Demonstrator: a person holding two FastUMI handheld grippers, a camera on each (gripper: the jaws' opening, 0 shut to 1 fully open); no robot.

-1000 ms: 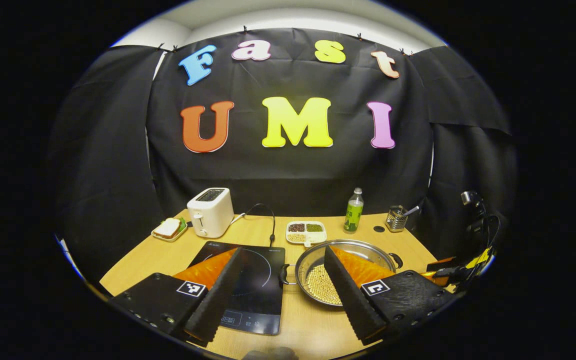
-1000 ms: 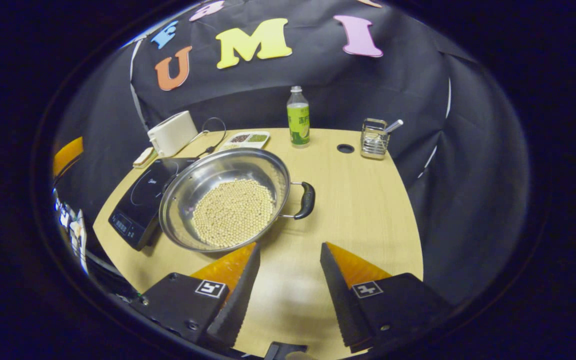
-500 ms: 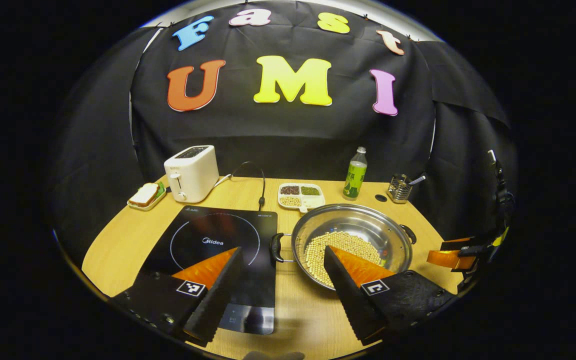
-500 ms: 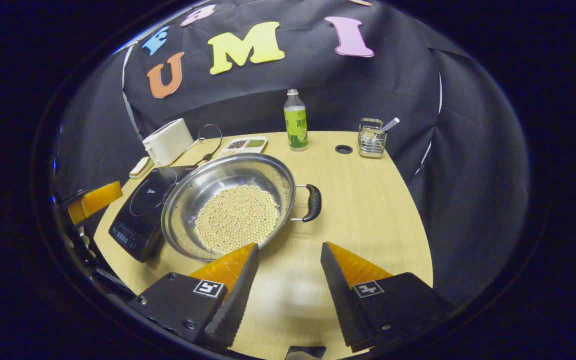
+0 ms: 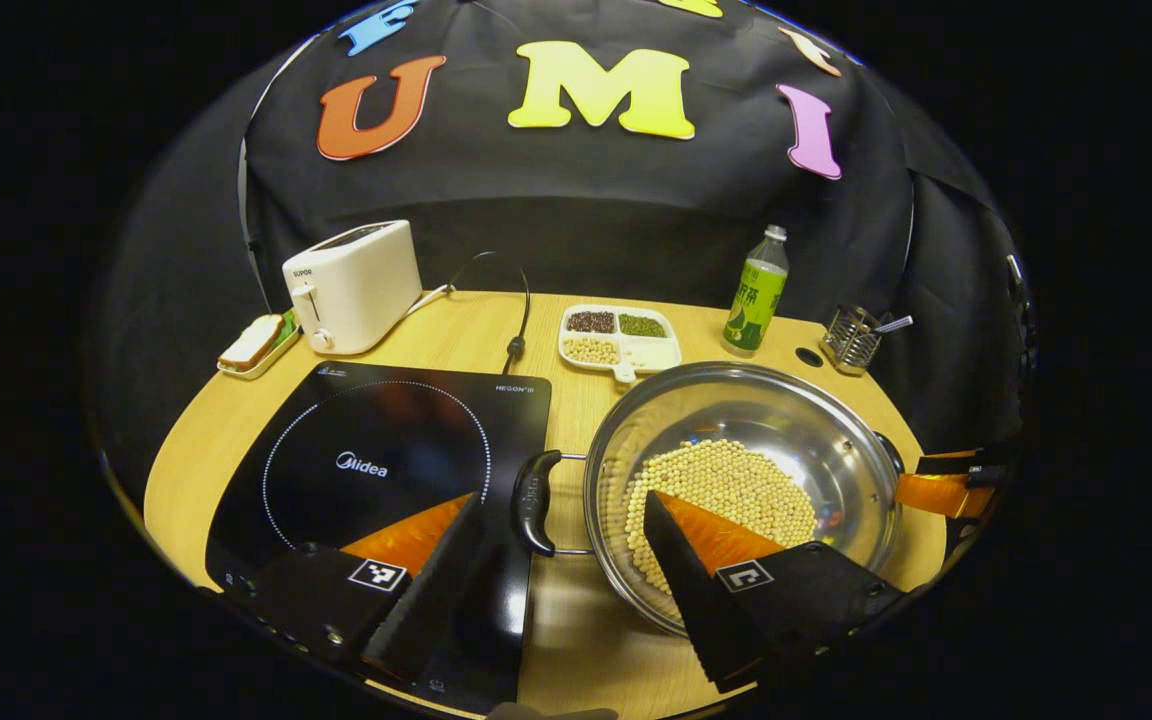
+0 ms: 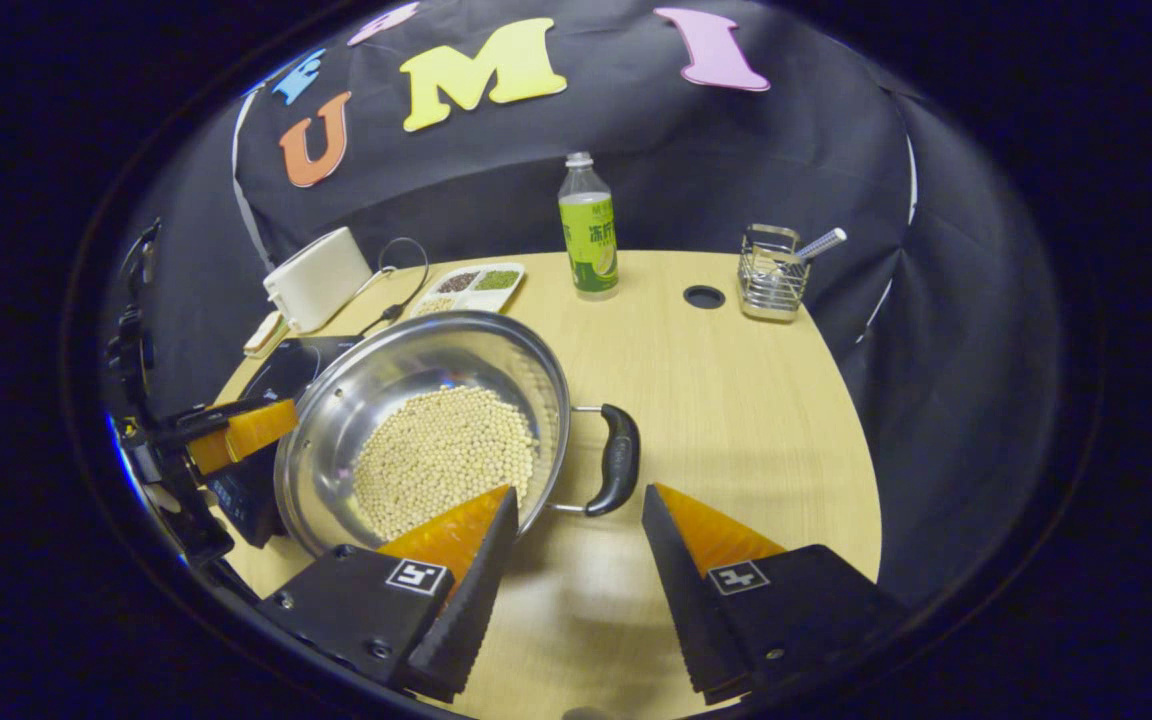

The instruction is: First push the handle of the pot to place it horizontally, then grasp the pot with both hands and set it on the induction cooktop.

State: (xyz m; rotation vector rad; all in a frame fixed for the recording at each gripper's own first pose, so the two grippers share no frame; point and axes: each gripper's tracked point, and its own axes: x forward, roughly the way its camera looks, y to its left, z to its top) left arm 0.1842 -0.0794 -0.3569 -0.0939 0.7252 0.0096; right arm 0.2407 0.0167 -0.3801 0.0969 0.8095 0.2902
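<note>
both grippers have closed in on the pot's handles

pot (image 5: 746, 480) of beans sits on the table just right of the induction cooktop (image 5: 376, 470) — not yet lifted. left gripper (image 5: 556, 560) now straddles the near handle (image 5: 534, 500), right gripper (image 6: 576, 560) the far handle (image 6: 618, 470); both gape, holding nothing.

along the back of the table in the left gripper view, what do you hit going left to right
sandwich plate → toaster → divided snack tray → green bottle → wire utensil holder
</note>
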